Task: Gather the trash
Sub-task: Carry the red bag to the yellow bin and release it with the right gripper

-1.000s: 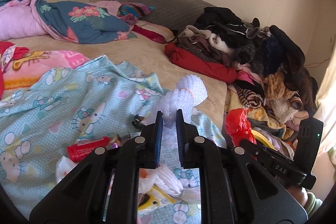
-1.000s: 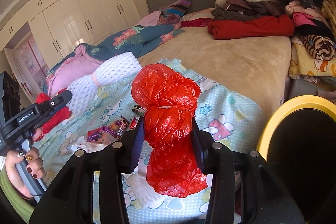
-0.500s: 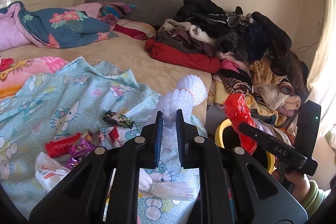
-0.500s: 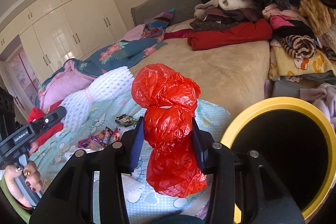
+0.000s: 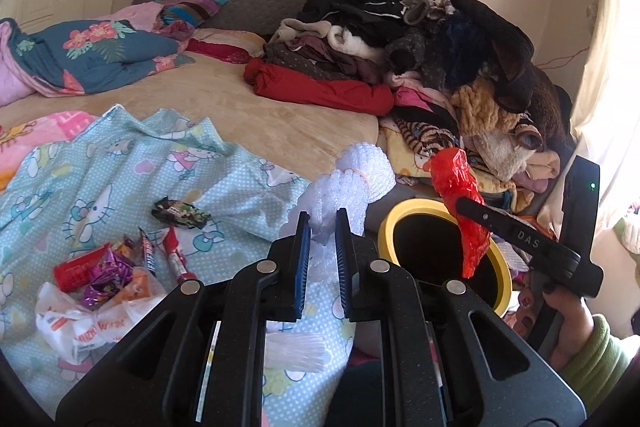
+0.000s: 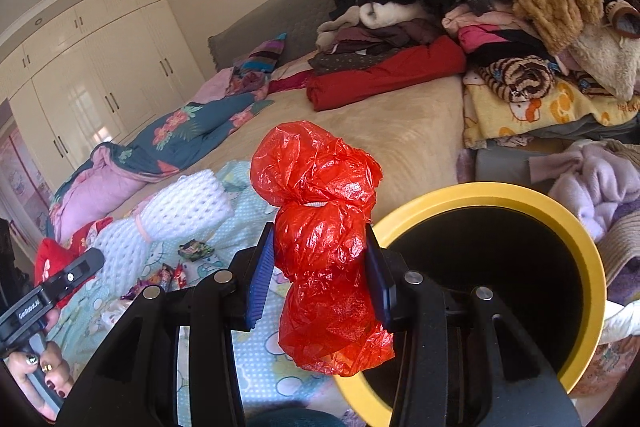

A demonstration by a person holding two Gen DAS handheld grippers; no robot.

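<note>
Seen first from the left wrist: left gripper [image 5: 323, 227] clamped on a white foam net roll [image 5: 352, 183], long axis rising away toward 1 o'clock, a thin pink band around its middle. At 3 o'clock, right gripper [image 5: 466, 205] side-on, pinching a red plastic bag [image 5: 460, 203] that hangs with its long axis roughly vertical, lower tip over the black mouth of a yellow-rimmed bin [image 5: 400, 223]. Right hand [image 5: 560, 311] on the handle, green sleeve cut off at the frame edge. Shown only here: a heap of wrappers [image 5: 116, 263] on the Hello Kitty sheet [image 5: 120, 179] at 9 o'clock, a dark wrapper [image 5: 181, 215] apart from it toward 10 o'clock, and a crumpled white bag [image 5: 76, 327] at 8 o'clock, print too blurred to read. Lower part of the foam roll hidden behind the jaws.

Next from the right wrist: right gripper [image 6: 320, 255] closed on the red plastic bag [image 6: 320, 239], squeezed at its waist, bulging above and below, long axis upright. Yellow-rimmed bin [image 6: 572, 235] at 4 o'clock, nearly the full rim visible here, its near edge covered by the bag and gripper body, inside too dark to make out. At 9 o'clock, foam roll [image 6: 168, 223] lying toward 2 o'clock; left gripper's [image 6: 98, 259] tip only partly in frame, left hand [image 6: 36, 375] with dark painted nails cut off at 8 o'clock. Clothes pile [image 6: 500, 7] along the bed [image 6: 400, 131] at 1 o'clock.
</note>
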